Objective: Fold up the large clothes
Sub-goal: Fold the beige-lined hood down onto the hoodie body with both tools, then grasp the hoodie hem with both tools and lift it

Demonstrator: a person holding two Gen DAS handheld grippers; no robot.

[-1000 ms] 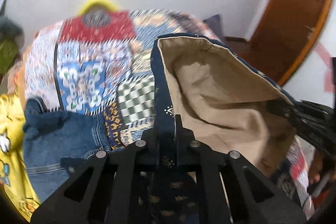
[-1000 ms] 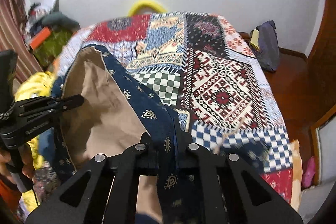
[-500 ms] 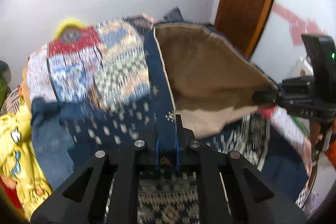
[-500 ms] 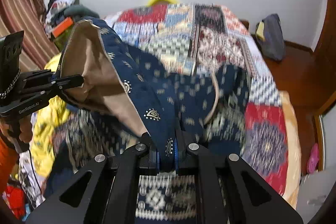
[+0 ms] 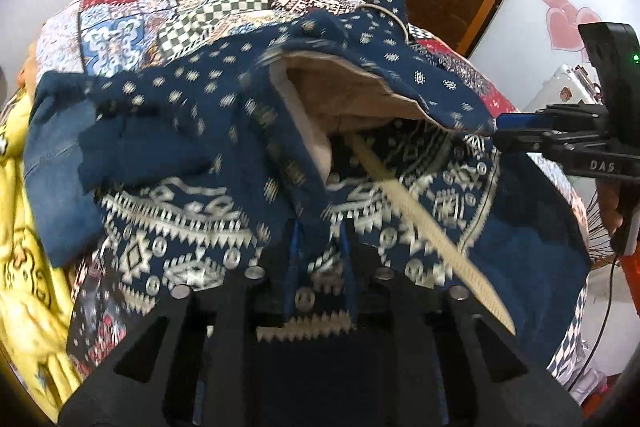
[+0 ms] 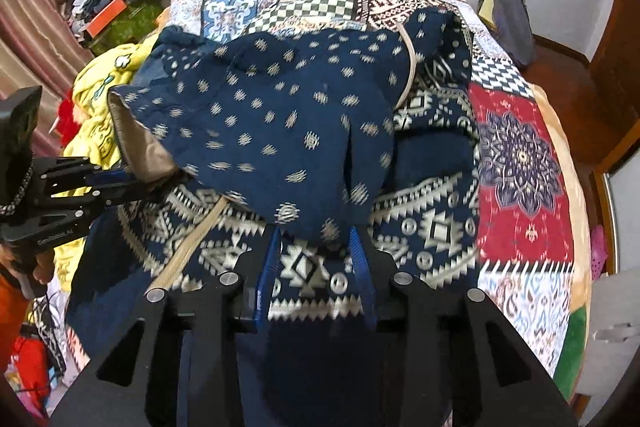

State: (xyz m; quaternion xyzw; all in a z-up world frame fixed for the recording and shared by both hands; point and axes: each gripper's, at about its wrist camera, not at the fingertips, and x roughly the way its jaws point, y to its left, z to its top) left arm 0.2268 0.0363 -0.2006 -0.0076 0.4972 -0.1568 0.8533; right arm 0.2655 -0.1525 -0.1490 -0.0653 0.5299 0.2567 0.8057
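One fold down: the navy printed garment (image 6: 280, 131) lay doubled over itself on the patchwork bedspread (image 6: 520, 155), tan lining showing at its lifted left edge, the fold loose and unsmoothed, with further folds apparently to come. Both tools pointed steeply down at the bed. The left gripper (image 5: 320, 247) and right gripper (image 6: 316, 251) had just been opening, jaws slightly apart with the hem lying slack between them, no longer pinched
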